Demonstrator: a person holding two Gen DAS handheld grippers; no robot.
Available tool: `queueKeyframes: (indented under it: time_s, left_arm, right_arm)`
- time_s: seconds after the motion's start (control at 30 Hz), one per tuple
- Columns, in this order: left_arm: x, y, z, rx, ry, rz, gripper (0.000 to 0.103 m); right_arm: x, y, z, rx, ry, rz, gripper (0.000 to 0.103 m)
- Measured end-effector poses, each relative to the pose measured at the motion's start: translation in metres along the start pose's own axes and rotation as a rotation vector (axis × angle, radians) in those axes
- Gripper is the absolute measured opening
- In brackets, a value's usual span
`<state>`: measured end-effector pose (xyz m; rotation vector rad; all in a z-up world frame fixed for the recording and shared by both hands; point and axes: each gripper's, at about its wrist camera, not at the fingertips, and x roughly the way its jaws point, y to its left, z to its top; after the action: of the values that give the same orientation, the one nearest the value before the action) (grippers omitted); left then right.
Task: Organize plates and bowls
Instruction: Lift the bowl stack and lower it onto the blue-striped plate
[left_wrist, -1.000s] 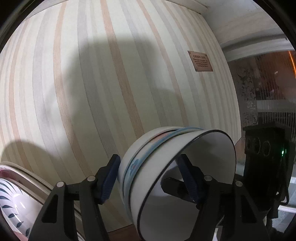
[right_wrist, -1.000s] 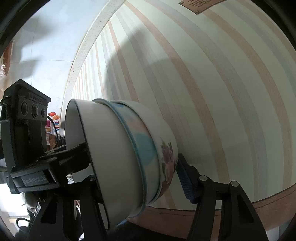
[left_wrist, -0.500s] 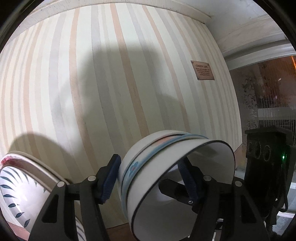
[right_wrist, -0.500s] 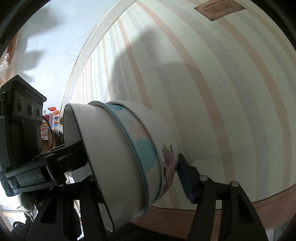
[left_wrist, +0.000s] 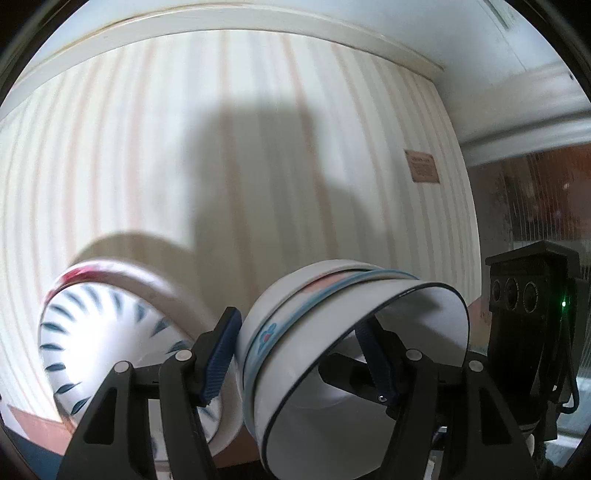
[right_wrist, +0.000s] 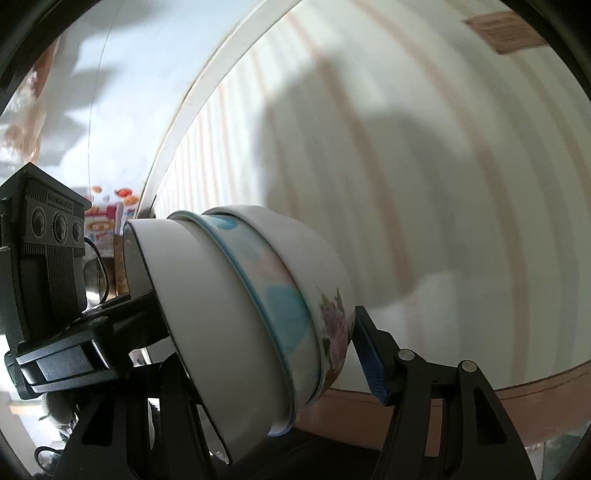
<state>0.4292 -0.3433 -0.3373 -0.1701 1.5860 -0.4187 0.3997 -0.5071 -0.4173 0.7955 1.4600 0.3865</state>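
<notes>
A nested stack of three bowls (left_wrist: 332, 332) hangs tilted above the striped tablecloth (left_wrist: 184, 166), held from both sides. My left gripper (left_wrist: 295, 339) is shut on the stack's wall, one pad outside near the base and the other inside the white inner bowl. In the right wrist view the bowl stack (right_wrist: 258, 295) shows a blue-rimmed middle bowl and a flowered outer one. My right gripper (right_wrist: 258, 332) is shut on it too, with its right pad on the flowered bowl and its left finger hidden behind the stack. A pile of plates (left_wrist: 110, 332) with blue leaf marks lies at the left.
The right gripper's black body (left_wrist: 528, 314) stands just right of the bowls, and the left gripper's body (right_wrist: 48, 258) shows at the left. A brown label (left_wrist: 423, 166) lies on the cloth. The table's brown edge (right_wrist: 517, 406) runs below. Colourful packages (right_wrist: 110, 218) sit beyond the far corner.
Both grippers have risen with the bowl stack still held. More of the tablecloth shows, and the plate pile has come into fuller view at the left.
</notes>
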Motion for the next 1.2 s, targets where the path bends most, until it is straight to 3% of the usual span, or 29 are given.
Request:
queueKeyframes:
  time_s: [0.33,0.67,0.93,1.2]
  left_arm:
    - [-0.037,0.075,-0.022,-0.172,-0.077,0.024,0.062]
    - [-0.042,0.142,-0.047,-0.333,-0.1,0.035,0.061]
    - [-0.04,0.165,-0.054,-0.365,-0.093,0.032,0.061]
    - [-0.035,0.17,-0.053,-0.348,-0.075,0.014,0.061]
  right_arm:
    - [0.052,0.068,0.007,-0.131,0.137,0.021,0.063]
    - [0.116,0.115,-0.004,-0.242,0.267,0.004,0.063]
    - [0.157,0.134,-0.006,-0.248,0.298,-0.029,0.063]
    - [0.162,0.133,-0.01,-0.23,0.286,-0.045,0.063]
